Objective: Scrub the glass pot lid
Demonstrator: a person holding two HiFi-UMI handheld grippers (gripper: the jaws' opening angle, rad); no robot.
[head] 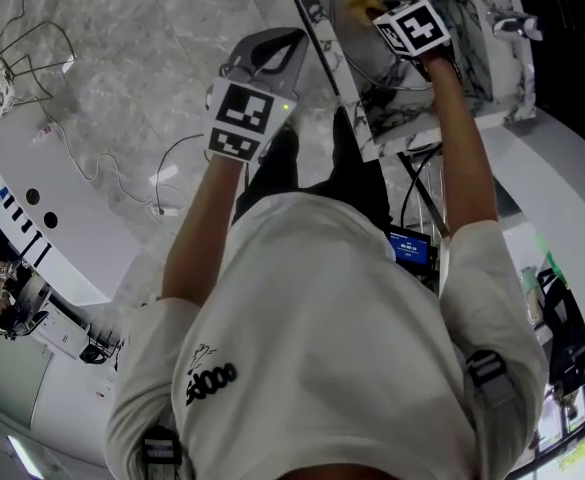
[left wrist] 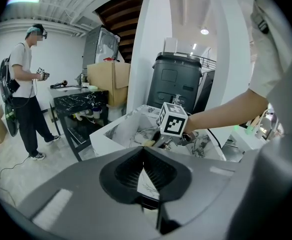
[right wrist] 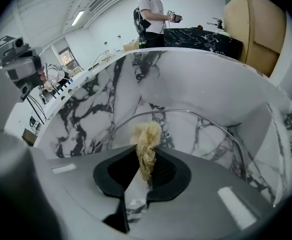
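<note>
two grippers, only one at work: your right gripper (right wrist: 146, 156) has its jaws pinched tight on a yellow fibrous scrubber (right wrist: 146, 133), the tuft sticking out past the tips. your left gripper (left wrist: 144, 153) has its jaws drawn together with nothing between them, and it hangs over the floor, left of the sink (head: 412, 118) and well apart from it.

the lid (right wrist: 200, 134) is down in the marble sink at the far right, its metal rim arcing just beyond the scrubber. i cannot tell whether the tuft touches the glass.

this looks like the scrubbing step itself, at or just short of contact. next, i judge, you press the tuft onto the glass and work it across in overlapping passes, out to the rim. nothing is steadying the lid, so it may slide or rock under pressure. bringing your left gripper in to hold the rim would help. keep your right grip firm, since the tuft is soft and could pull out.
</note>
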